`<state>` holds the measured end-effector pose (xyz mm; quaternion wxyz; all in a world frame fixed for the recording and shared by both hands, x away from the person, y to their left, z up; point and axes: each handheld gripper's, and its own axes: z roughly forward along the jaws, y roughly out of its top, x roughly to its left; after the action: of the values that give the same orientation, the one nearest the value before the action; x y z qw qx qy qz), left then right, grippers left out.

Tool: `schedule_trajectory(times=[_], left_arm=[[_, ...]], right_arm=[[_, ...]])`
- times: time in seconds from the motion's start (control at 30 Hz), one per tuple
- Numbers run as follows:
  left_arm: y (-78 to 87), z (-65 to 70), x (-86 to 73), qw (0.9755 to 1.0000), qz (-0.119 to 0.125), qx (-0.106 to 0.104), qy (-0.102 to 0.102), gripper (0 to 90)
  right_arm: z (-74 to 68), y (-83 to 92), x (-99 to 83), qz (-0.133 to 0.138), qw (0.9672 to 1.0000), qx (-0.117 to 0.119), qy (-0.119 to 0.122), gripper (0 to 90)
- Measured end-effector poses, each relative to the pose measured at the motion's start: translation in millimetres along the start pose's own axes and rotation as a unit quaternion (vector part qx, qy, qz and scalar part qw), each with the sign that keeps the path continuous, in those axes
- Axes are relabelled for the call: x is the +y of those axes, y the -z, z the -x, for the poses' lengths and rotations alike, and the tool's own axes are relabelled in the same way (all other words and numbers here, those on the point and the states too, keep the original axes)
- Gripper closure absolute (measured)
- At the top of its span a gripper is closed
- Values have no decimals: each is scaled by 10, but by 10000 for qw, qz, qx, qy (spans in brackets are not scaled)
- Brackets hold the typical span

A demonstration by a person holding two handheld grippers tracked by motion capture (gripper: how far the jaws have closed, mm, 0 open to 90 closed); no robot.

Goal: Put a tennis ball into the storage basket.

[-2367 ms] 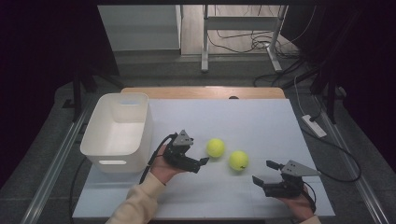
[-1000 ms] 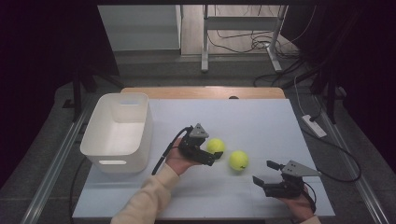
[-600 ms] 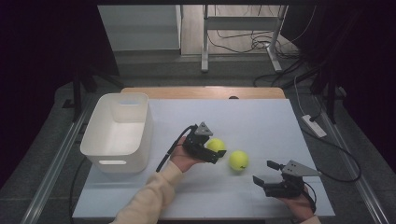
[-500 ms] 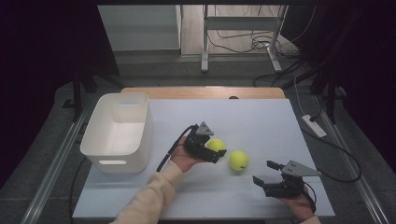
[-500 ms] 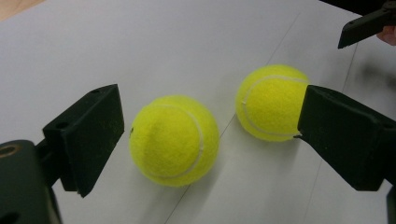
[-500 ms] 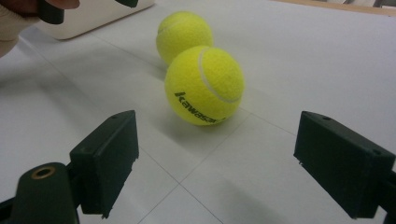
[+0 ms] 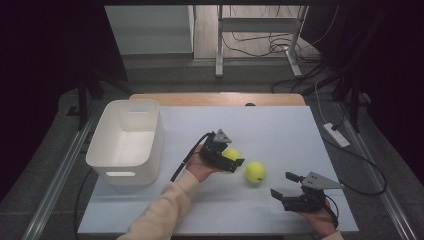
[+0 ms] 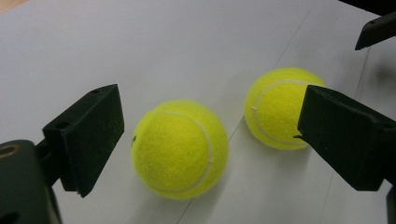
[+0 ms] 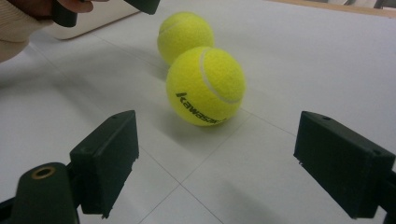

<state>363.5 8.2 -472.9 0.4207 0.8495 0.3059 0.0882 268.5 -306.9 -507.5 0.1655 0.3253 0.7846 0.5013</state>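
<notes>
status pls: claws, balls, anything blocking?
Left claw open, straddling the near tennis ball, no contact yet. Right claw open, empty, short of the second ball. White bin beside the left hand; nothing in the way.

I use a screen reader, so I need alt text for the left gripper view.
The left gripper stands open around a yellow tennis ball on a white table, its black jaws either side without touching it. A second tennis ball lies just beyond, partly behind one jaw.
</notes>
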Motion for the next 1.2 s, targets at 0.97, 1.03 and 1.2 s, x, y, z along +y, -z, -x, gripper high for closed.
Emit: schedule_trajectory(times=[0.97, 1.03, 1.2], left_arm=[[-220, -126, -32, 9991, -385, 56, 193, 77], [-240, -141, -44, 9987, -438, 14, 248, 76], [-288, -137, -60, 9982, -554, -27, 235, 77]], right_arm=[[7, 2, 0, 6, 10000, 20, -18, 136], [11, 4, 1, 14, 10000, 16, -28, 136], [11, 2, -2, 9, 10000, 23, -26, 136]])
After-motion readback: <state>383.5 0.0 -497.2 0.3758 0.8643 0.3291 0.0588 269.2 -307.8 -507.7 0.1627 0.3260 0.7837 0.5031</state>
